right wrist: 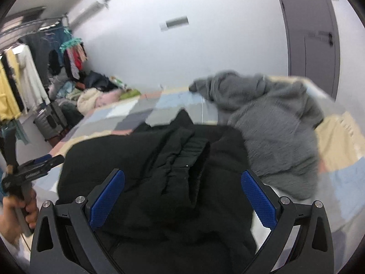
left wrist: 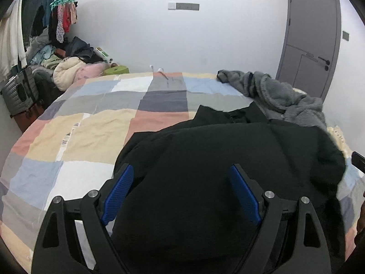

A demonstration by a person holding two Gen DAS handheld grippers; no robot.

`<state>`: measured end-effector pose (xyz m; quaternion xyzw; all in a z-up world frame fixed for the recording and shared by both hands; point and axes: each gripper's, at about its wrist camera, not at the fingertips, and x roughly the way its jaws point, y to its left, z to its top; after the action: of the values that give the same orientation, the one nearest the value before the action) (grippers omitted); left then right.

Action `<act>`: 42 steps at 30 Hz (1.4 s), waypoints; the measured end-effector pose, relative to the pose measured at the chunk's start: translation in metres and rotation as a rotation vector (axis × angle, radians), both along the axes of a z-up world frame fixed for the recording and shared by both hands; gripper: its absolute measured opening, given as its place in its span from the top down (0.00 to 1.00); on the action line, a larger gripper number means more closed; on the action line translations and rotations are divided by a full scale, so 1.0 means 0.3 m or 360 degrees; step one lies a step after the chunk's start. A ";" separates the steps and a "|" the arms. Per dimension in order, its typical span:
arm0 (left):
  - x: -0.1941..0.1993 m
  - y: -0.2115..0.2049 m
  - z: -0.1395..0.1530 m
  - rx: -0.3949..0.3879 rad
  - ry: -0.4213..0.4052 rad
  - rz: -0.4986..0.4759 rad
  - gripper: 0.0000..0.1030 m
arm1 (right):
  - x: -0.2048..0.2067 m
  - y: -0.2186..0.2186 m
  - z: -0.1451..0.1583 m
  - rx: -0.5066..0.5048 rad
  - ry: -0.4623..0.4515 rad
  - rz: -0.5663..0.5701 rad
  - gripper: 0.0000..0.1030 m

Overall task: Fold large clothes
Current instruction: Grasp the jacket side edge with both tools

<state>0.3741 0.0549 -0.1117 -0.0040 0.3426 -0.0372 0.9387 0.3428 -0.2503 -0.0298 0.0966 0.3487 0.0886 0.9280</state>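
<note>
A black garment [left wrist: 228, 159] lies bunched on the bed's patchwork cover [left wrist: 91, 125], near its front right. My left gripper [left wrist: 182, 171] is open, its blue pads on either side of the black cloth, holding nothing. In the right wrist view the same black garment [right wrist: 159, 171] shows a ribbed cuff or hem on top. My right gripper [right wrist: 182, 178] is open over it, also holding nothing. The left gripper [right wrist: 34, 166] shows at the left edge of the right wrist view, in a hand.
A grey fleece garment [left wrist: 273, 93] [right wrist: 273, 125] lies crumpled on the bed beyond the black one. A pile of clothes [left wrist: 68, 66] and a suitcase [left wrist: 20, 93] stand at the far left under a hanging rack. A grey door [left wrist: 312, 34] is at the right.
</note>
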 end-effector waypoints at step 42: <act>0.196 -0.069 -0.185 0.0083 0.0143 -0.0067 0.16 | 0.258 0.150 -0.272 -0.0452 0.0174 -0.0010 0.62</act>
<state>0.4330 0.0341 -0.1673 0.0260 0.3854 -0.0478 0.9212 0.4202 -0.2053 -0.1116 -0.0299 0.4074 0.0301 0.9122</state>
